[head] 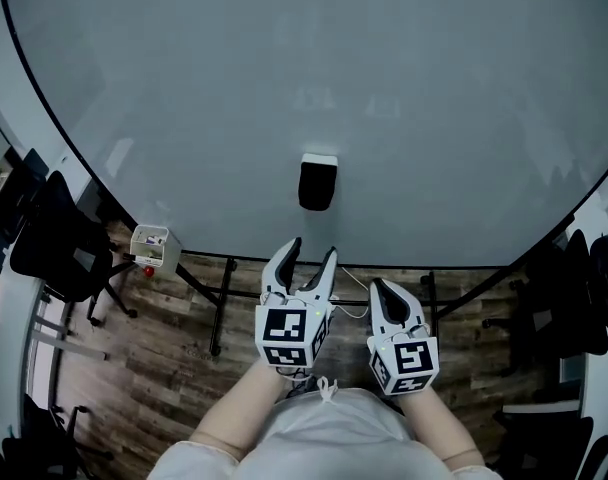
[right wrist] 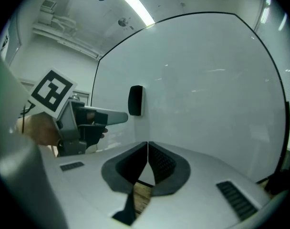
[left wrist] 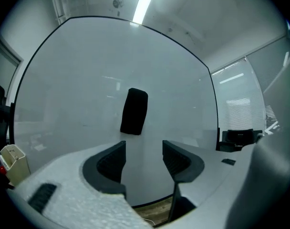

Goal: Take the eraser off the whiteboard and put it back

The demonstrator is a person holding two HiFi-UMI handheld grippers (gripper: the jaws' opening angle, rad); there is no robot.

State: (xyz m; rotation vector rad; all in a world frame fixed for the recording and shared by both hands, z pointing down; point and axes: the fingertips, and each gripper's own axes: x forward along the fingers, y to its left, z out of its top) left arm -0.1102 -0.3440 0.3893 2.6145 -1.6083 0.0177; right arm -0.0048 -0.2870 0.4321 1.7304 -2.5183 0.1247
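Eraser, one: black oblong block with a pale backing (head: 317, 181), stuck flat on the whiteboard, low on its face and near mid-width, not yet taken off. Whiteboard, one: large glossy pale-grey panel in a thin black frame (head: 284, 68), upright on a dark stand over a wood-plank floor. Left hand-held gripper, one (head: 312, 249): white shell, dark ribbed pads, jaws apart with nothing between them but bare board. Right hand-held gripper, one (head: 379, 288): same make, jaws together, empty, parked beside the left and lower in the head view. Key relation: eraser straight ahead of the left hand-held gripper and a little above it, sitting over the gap between the open jaws in the left gripper view, clear of both pads and not touched; long axis up-and-down on the board (leaning slightly in the left gripper view). Left hand-held gripper the nearer of the two, and judged the one set for the pick; jaw gap apparently suited to the eraser's narrow width, so a level push forward with a slight lift probably enough. Small white marker holder, one (head: 152, 246), at the board's lower left edge, well apart from the eraser.
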